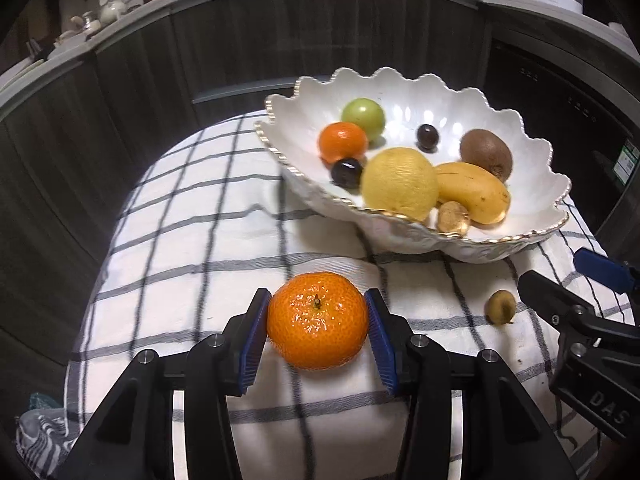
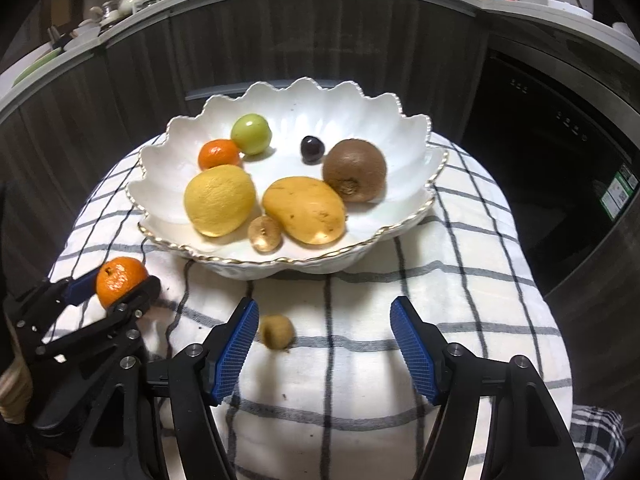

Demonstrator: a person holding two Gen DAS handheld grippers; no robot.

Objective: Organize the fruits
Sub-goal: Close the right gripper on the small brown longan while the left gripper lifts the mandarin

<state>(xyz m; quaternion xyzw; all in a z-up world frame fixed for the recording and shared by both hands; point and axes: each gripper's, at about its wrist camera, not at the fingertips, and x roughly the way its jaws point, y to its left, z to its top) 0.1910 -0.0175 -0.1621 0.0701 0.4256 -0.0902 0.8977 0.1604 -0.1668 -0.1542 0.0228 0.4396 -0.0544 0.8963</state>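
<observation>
The left gripper (image 1: 317, 322) is clamping a mandarin (image 1: 317, 320) on the cloth (image 1: 168, 240), near the bowl (image 1: 400, 92). The bowl is holding a lemon (image 1: 400, 183), mango (image 1: 474, 192), kiwi (image 1: 486, 153), green fruit (image 1: 363, 114) and another mandarin (image 1: 343, 142). The right gripper (image 2: 324, 344) is hanging apart beside a longan (image 2: 276, 331).

Bowl (image 2: 416, 204) at cloth (image 2: 460, 320) rear; tangerine (image 1: 317, 320) near-left of bowl, small fruit (image 2: 276, 332) right of tangerine.

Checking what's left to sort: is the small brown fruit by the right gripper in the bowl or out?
Out. The small brown fruit lies on the checked cloth, in front of the bowl.
</observation>
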